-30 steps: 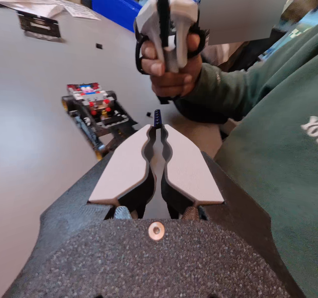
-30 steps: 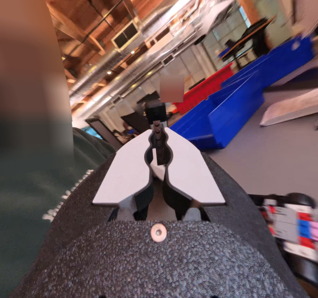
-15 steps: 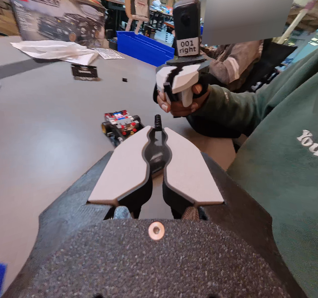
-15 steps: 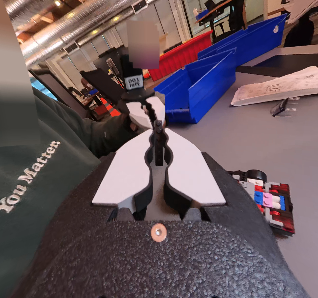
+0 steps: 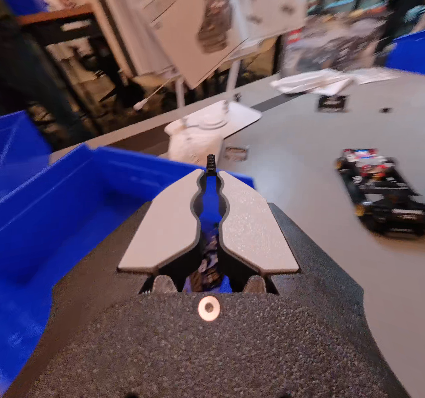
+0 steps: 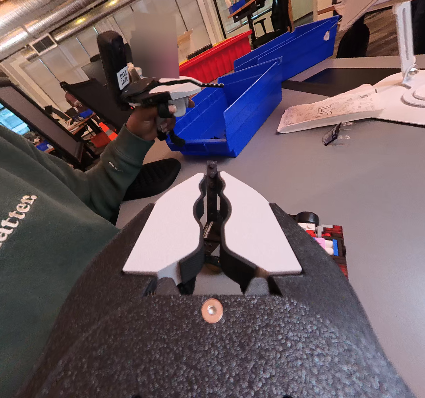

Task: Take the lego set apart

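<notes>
1. Left wrist view: our left tool (image 5: 210,172) is pinching one thin black studded strip (image 5: 211,163) at its tips, held over the blue bin (image 5: 76,194). We judge this piece is about to be dropped in. Some loose bits show through the finger gap on the bin floor; blurred, so we can't count them.
2. Same view: one lego car (image 5: 381,194) sits on the worktop (image 5: 299,203), well apart to the right. It looks mostly assembled, so most of the job is left.
3. Right wrist view: our right tool (image 6: 212,175) is clamped on a second black strip (image 6: 211,187), upright between the fingers, above the worktop.
4. Same view: the car's rear end shows at the tool's right edge; the left tool is farther off, over the bin.
5. Count: two tools, two strips in hand, one car, at least three blue bins, one red bin (image 6: 216,58), one paper bag (image 6: 326,111).
</notes>
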Tool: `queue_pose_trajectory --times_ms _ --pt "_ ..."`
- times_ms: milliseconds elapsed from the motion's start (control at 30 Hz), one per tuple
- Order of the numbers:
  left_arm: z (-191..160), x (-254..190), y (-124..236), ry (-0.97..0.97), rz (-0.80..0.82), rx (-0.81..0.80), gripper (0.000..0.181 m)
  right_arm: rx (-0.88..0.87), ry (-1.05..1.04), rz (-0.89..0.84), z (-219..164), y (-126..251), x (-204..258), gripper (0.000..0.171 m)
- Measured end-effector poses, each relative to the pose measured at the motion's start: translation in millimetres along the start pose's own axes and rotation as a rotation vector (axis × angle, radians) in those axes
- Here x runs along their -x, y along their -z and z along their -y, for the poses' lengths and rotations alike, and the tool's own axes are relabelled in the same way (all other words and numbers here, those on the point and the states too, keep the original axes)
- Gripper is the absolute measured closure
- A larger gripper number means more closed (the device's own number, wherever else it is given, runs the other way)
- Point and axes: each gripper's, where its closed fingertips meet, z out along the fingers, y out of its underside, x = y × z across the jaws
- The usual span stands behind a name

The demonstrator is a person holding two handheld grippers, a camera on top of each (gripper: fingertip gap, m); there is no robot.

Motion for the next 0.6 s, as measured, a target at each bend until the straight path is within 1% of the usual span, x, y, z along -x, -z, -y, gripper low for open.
queue_pose_trajectory --times_ms 33,100,167,233,300,367,400,433,467,500,533,600 --pt "-9 9 0 0.005 0.043 0.053 0.173 -0.008 -0.012 -0.004 1 1 -2 0.163" --pt "-32 18 -5 0.044 0.072 0.182 0.173 -0.018 -0.037 -0.008 2 2 -5 0.163" --pt "-51 20 -10 0.07 0.075 0.27 0.158 -0.02 -0.06 -0.003 1 1 -6 0.163" --pt "-59 19 -15 0.045 0.081 0.301 0.144 -0.018 -0.067 0.0 0 1 -5 0.163" --pt "-60 19 -17 0.015 0.087 0.311 0.134 -0.012 -0.062 -0.001 -1 0 -5 0.163" --pt "-48 10 -18 -0.011 0.047 0.246 0.132 -0.009 -0.057 0.001 -1 -1 -4 0.163" --pt "-38 0 -18 -0.022 -0.001 0.188 0.135 -0.008 -0.056 0.007 -2 -1 -2 0.163" --pt "-26 -17 -17 -0.026 -0.086 0.128 0.142 -0.006 -0.052 0.016 -2 -2 0 0.163" --pt "-16 -41 -15 -0.018 -0.206 0.067 0.151 -0.003 -0.041 0.027 -3 -4 2 0.163" --pt "-6 -65 -11 0.007 -0.334 0.011 0.157 0.005 -0.023 0.039 -5 -6 6 0.163" --pt "2 -89 -7 0.053 -0.453 -0.03 0.159 0.015 0.005 0.048 -8 -8 10 0.163" --pt "10 -130 -2 0.165 -0.665 -0.057 0.163 0.044 0.102 0.039 -14 -13 16 0.163"
